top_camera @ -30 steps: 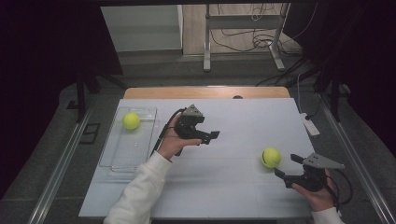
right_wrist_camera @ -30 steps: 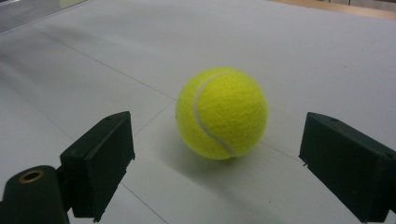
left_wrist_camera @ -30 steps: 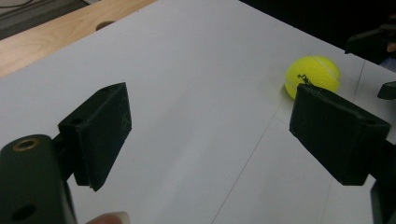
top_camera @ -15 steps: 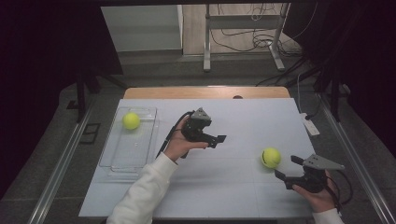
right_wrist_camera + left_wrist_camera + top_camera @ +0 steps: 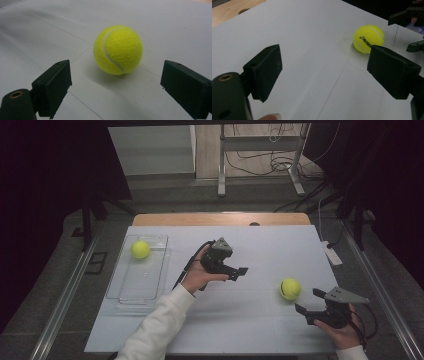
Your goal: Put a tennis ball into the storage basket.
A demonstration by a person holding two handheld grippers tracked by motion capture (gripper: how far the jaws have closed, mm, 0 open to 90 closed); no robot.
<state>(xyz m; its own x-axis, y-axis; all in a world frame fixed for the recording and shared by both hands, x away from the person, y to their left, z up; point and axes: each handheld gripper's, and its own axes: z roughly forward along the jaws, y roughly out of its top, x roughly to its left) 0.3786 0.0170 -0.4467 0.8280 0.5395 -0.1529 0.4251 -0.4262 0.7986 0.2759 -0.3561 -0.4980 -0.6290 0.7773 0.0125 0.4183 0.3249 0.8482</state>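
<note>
The left tool (image 5: 239, 272) is held above the middle of the white table (image 5: 250, 320), its jaws spread wide with nothing between them. It points toward the right side of the table. In the left gripper view, bare table surface lies between the two black jaws, and the near ball (image 5: 368, 38) sits farther off, partly behind the right-hand jaw.

The right tool (image 5: 307, 301) sits low near the front right corner of the table, held in the right hand (image 5: 345, 332). Its jaws are also wide apart and grip nothing. In the right gripper view, the near ball (image 5: 118, 49) rests on the table just ahead of the jaws, in line with the gap between them, touching neither.

In the high view, this ball (image 5: 290, 288) lies on the right half of the table, just beside the tips of the right tool and well apart from the left tool.

A second ball (image 5: 140, 249) rests inside a clear tray (image 5: 150, 285) on the left side of the table, toward the tray's far end.
</note>
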